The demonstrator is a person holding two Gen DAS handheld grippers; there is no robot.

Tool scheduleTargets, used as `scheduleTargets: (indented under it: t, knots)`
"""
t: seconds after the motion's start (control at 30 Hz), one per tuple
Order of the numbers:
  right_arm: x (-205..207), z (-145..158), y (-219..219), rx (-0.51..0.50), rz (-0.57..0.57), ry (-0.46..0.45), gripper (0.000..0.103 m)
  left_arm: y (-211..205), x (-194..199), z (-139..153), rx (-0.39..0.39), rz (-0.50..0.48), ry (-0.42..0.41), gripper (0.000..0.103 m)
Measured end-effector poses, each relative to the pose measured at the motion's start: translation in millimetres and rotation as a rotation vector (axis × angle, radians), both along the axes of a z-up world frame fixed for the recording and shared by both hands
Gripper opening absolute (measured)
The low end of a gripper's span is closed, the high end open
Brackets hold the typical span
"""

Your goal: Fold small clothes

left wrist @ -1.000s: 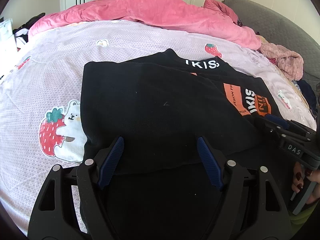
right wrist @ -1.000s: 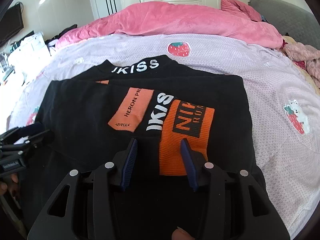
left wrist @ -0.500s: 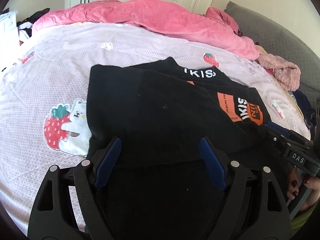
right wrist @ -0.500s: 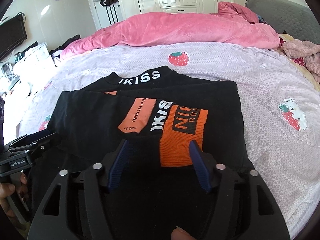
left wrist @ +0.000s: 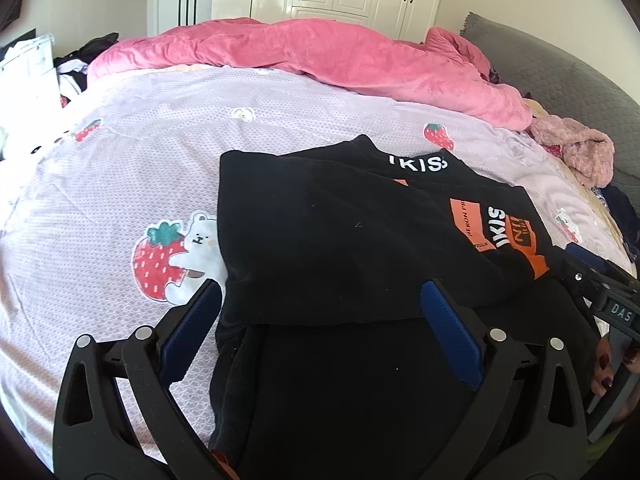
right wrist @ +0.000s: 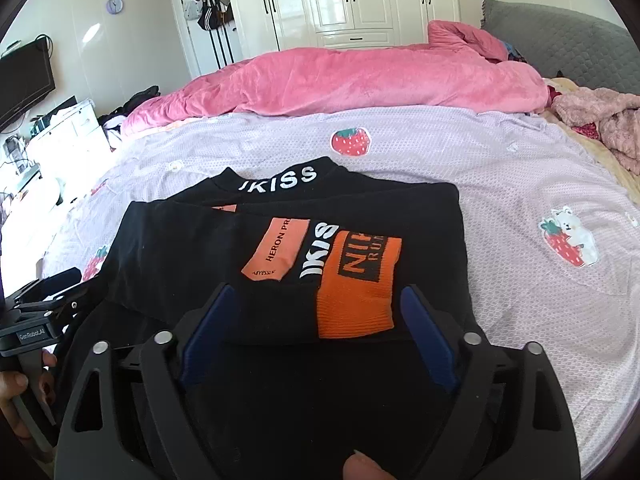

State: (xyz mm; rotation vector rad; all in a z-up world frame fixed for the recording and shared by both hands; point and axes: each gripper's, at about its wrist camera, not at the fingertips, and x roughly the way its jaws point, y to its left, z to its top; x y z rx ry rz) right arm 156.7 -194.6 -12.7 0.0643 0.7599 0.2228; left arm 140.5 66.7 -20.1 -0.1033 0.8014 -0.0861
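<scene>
1. Black knit fabric with orange patches and white lettering: a small black garment (right wrist: 288,264) lies partly folded near the front edge of the bed (right wrist: 500,168), on a lilac sheet printed with strawberries and bears. Its sleeves are laid across the body, and the collar points toward the far edge.

2. The left hand-held gripper (left wrist: 320,320) hangs over the garment's lower left part, its blue fingers (left wrist: 192,324) spread wide and holding nothing. The right hand-held gripper (right wrist: 316,332) sits over the orange cuff, also wide open and empty.

3. A pink blanket (right wrist: 360,80) is heaped along the far edge of the bed, well apart from the garment.

4. Likely risk: the lower hem nearest the camera is dark and hard to make out. A pinch that catches only the top layer, or the folded sleeve with it, would drag the sleeves out of place and spoil the fold.

5. Compared with one second ago, the right gripper's fingers have opened much wider, and both cameras have pulled back slightly, showing more of the room. The garment has not moved.
</scene>
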Motion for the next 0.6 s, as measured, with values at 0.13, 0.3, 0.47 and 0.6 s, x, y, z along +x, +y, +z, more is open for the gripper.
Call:
scheduleTargets:
  t: [0.13,0.3,0.47,0.6]
  knots:
    - [-3.2,2.5,-1.4,0.001,-0.004,-0.007,0.090,1.0,-3.9,1.6,0.000,0.006,0.000,0.094]
    - [-10.0,7.6,-4.3,0.003,-0.009,-0.014,0.091,0.3,-11.5,7.8,0.009,0.007,-0.019,0.094]
    - [-16.5,10.3,-6.1,0.001,-0.007,-0.015,0.091,0.6,-18.8,13.1,-0.004,0.009,-0.026,0.094]
    - [-27.0,14.4,-10.6,0.000,-0.007,-0.022,0.091,-1.1,-24.4,17.5,-0.011,0.014,-0.031,0.094]
